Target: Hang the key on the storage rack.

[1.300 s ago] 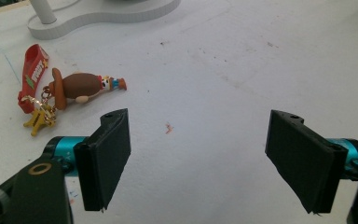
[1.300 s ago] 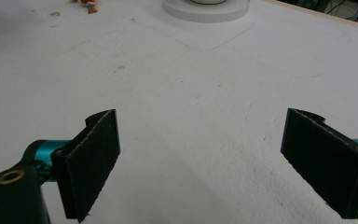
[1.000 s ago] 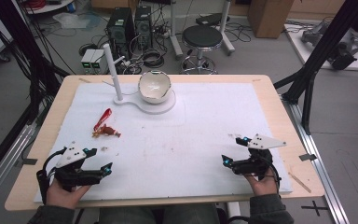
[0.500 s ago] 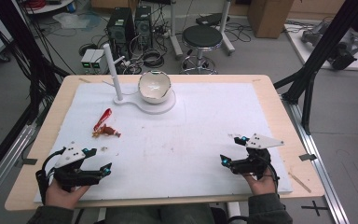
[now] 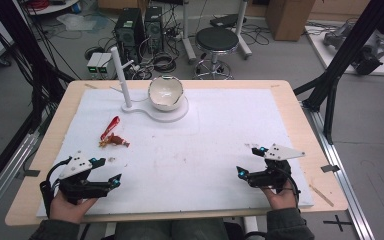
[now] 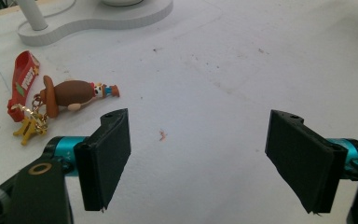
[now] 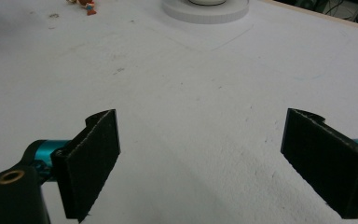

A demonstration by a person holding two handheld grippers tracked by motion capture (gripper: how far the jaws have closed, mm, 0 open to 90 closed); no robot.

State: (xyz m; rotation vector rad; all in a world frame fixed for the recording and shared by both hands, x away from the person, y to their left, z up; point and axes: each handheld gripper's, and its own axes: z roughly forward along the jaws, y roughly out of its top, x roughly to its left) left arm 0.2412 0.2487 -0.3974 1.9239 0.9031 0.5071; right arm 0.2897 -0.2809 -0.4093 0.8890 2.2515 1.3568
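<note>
Two grippers rest low at the near edge of the table (image 5: 290, 107), both empty with fingers spread wide. The left gripper (image 5: 111, 181) lies nearest the keychain (image 5: 112, 136), a small brown figure with a red strap and gold charms, which sits on the white mat well ahead of it and slightly to the left, between the gripper and the white stand (image 5: 128, 100).

In the left gripper view the keychain (image 6: 58, 95) lies flat. Its figure runs roughly crosswise, with the hat end toward the strap and the small striped end pointing right. The red strap (image 6: 22, 83) runs nearly front to back beside it, so the whole thing makes a bent shape rather than one straight line. The gold charms (image 6: 30, 123) trail toward the gripper.

To take it well, the left gripper should probably move forward and left, drop low, and close its fingers (image 6: 107, 158) across the figure's narrow body rather than along its length, so the soft strap and chain hang free.

Further right, the bowl (image 5: 165, 93) sits on the stand's round base. The right gripper (image 5: 248, 161) is well apart from everything, its fingers (image 7: 91, 161) open over bare mat.
</note>
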